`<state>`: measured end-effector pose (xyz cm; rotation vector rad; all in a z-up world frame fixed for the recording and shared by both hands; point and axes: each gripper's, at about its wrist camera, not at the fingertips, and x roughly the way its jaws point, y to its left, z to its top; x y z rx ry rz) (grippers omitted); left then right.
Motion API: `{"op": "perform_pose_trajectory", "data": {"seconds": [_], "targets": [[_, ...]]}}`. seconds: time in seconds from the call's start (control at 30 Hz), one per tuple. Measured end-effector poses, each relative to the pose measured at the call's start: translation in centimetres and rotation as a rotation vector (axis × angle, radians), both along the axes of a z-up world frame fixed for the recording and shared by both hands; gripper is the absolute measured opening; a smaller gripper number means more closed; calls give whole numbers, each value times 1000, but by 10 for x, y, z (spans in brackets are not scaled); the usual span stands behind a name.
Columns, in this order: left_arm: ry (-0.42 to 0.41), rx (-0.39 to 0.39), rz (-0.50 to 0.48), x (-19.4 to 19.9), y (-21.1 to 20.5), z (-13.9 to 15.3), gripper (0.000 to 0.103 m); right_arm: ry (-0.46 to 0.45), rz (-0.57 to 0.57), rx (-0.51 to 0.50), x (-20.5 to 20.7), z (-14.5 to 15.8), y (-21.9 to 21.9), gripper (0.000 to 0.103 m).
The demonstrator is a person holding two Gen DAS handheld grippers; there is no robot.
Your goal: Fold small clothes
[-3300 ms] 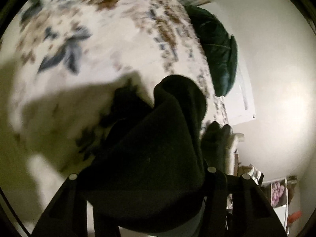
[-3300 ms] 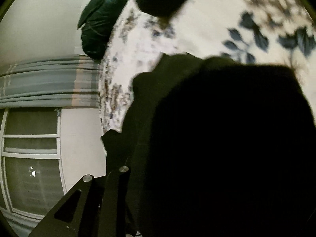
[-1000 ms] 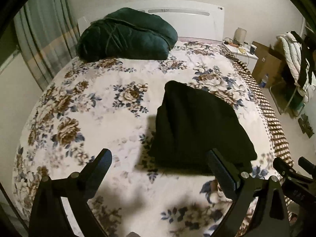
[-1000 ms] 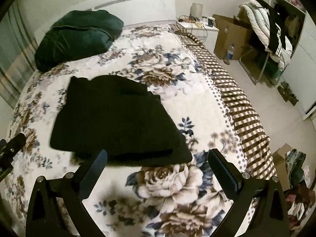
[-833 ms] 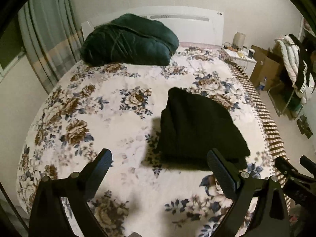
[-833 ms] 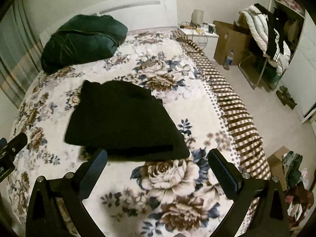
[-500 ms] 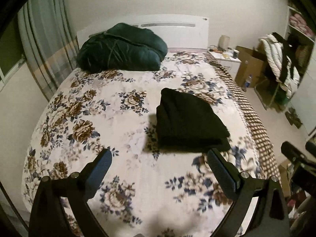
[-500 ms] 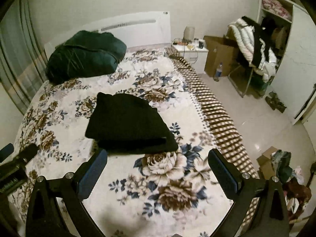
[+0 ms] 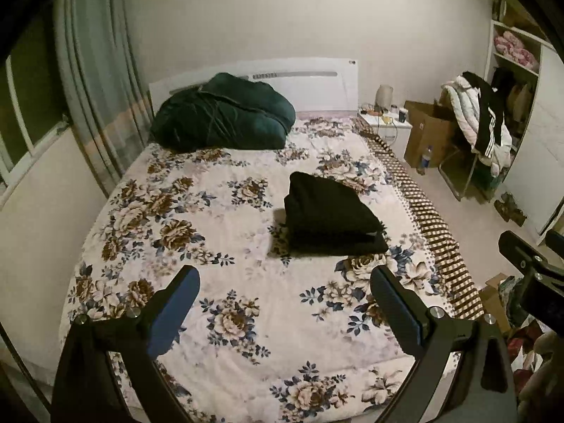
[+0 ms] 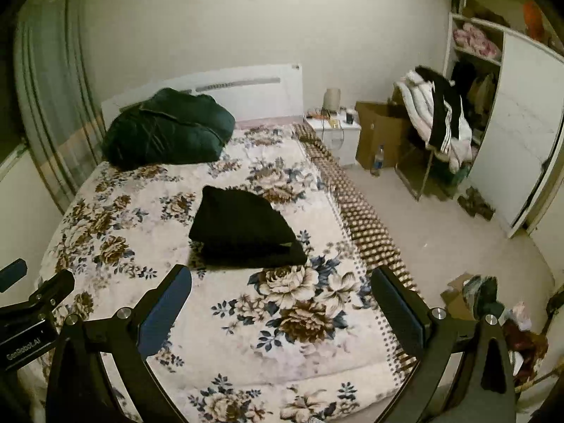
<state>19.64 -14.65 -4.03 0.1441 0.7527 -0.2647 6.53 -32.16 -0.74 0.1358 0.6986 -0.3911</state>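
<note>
The folded black garment (image 9: 331, 222) lies flat on the bed (image 9: 218, 282), on the floral bedspread (image 10: 282, 317), a little toward the bed's right edge and about midway along its length. It shows layered edges on the side facing me, with a small pale tag or corner peeping out at its near right end; which kind of garment it is I cannot tell, for the cloth is too dark to read.

My left jaws (image 9: 283, 289) stand wide apart, holding nothing, well back from the garment above the near part of the bed. My right jaws (image 10: 280, 287) are likewise spread wide and empty. Each tool shows at the rim of the other's view, cut off by the frame.

Bare bedspread lies all round the garment, widest to its left and toward me. At the head of the bed a dark green bundle of bedding (image 9: 222, 123) rests against the white headboard (image 9: 310, 88). The bedspread's brown checked border (image 10: 366, 232) hangs over the right edge, above open floor. Beyond stand a nightstand (image 10: 335, 134), a cardboard box (image 10: 380, 134) and a chair heaped with clothes (image 10: 437, 123); the items on the nightstand are too small to name.
</note>
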Motion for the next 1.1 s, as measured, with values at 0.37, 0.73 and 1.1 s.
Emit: {"op": "perform_pose_trajectory", "data": {"seconds": [0.37,0.73,1.1], "targets": [[-60,-24,36,-51,-8,31,103,-69,60,-6,-65,56,-7,103],[-94,-13,88,-68,-15,36,103,-75,95,-11,-64,62,-30,103],[-101,-9,95,-74,-16,38,103,-72,126,0,-53,56,-38,103]]}}
